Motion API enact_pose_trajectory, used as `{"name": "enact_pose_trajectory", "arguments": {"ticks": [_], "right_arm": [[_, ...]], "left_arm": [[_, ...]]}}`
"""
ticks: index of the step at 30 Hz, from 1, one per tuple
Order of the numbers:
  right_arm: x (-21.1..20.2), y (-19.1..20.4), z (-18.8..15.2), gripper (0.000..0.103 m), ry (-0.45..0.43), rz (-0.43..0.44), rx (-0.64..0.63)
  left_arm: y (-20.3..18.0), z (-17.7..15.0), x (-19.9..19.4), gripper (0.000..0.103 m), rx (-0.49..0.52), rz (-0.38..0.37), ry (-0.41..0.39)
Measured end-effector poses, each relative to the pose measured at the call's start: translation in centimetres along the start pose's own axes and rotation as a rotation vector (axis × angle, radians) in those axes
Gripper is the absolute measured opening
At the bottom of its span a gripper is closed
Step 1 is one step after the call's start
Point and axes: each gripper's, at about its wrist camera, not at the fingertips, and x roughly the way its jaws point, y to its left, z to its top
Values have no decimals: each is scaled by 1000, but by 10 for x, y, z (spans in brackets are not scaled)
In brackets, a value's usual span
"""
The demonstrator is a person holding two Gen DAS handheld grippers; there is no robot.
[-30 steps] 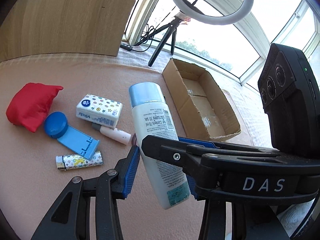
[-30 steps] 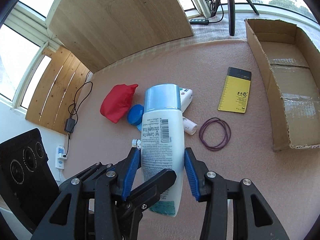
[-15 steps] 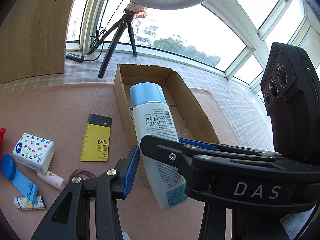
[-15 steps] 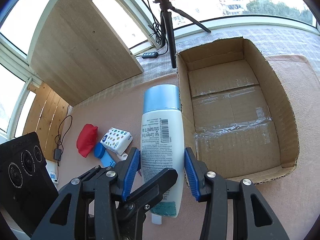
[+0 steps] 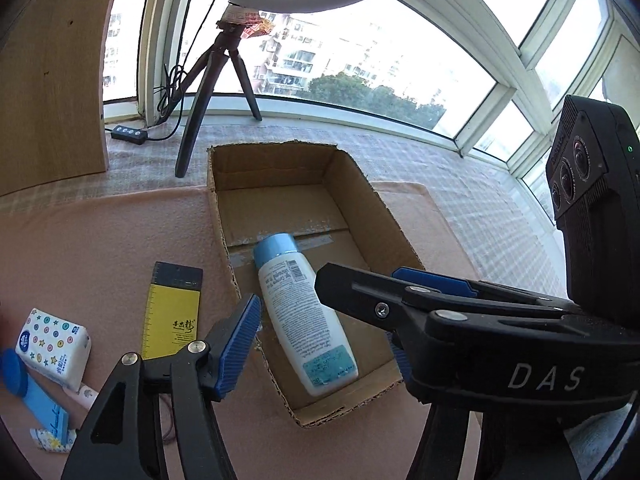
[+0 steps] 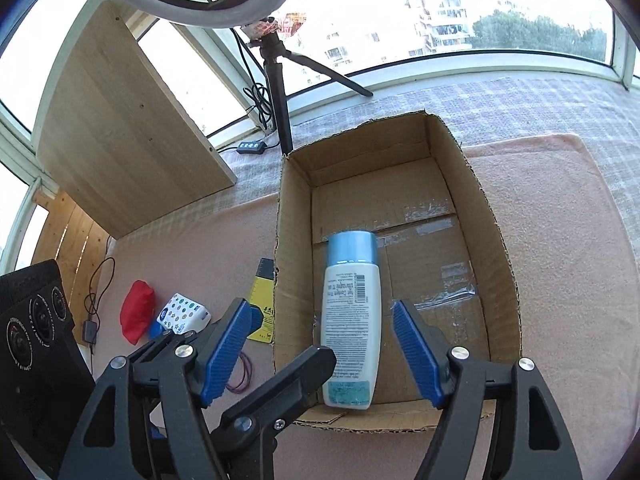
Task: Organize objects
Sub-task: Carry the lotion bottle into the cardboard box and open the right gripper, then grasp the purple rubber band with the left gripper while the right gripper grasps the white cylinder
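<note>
Pink counter [image 5: 100,240] by window: bottle [image 6: 352,320] flat in box [image 6: 496,240], both claws [image 6: 324,354] [image 5: 320,320] just spread, gripping nothing; lift straight clear of box.

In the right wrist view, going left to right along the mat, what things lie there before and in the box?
red pouch → patterned tissue pack → yellow notebook → cardboard box, with the white bottle lying inside it.
</note>
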Motion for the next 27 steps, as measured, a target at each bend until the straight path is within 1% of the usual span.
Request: {"name": "enact_pose_trajectory", "arguments": {"ticks": [3, 7, 9, 14, 17, 20, 22, 24, 27], "right_arm": [[-2, -2, -7, 71, 2, 4, 16], [-11, 0, -20, 71, -10, -19, 15], [-17, 3, -29, 71, -27, -22, 10], [-32, 11, -58, 71, -64, 17, 18], [-36, 13, -82, 71, -92, 48, 41], [-34, 17, -105, 72, -76, 53, 51], [-34, 21, -121, 72, -75, 12, 44], [-34, 24, -135, 72, -73, -42, 36], [-31, 26, -155, 72, -43, -74, 29]], "left_arm": [[15, -5, -7, 67, -17, 11, 13], [39, -17, -22, 67, -11, 58, 10], [55, -23, -33, 67, -25, 88, 6], [96, -41, -53, 66, -32, 172, 23], [114, -54, -58, 66, -42, 180, 42], [115, -66, -58, 61, -10, 163, 67], [107, -74, -52, 58, 34, 153, 91], [98, -80, -42, 53, 74, 140, 123], [88, -83, -27, 45, 115, 135, 163]]}}
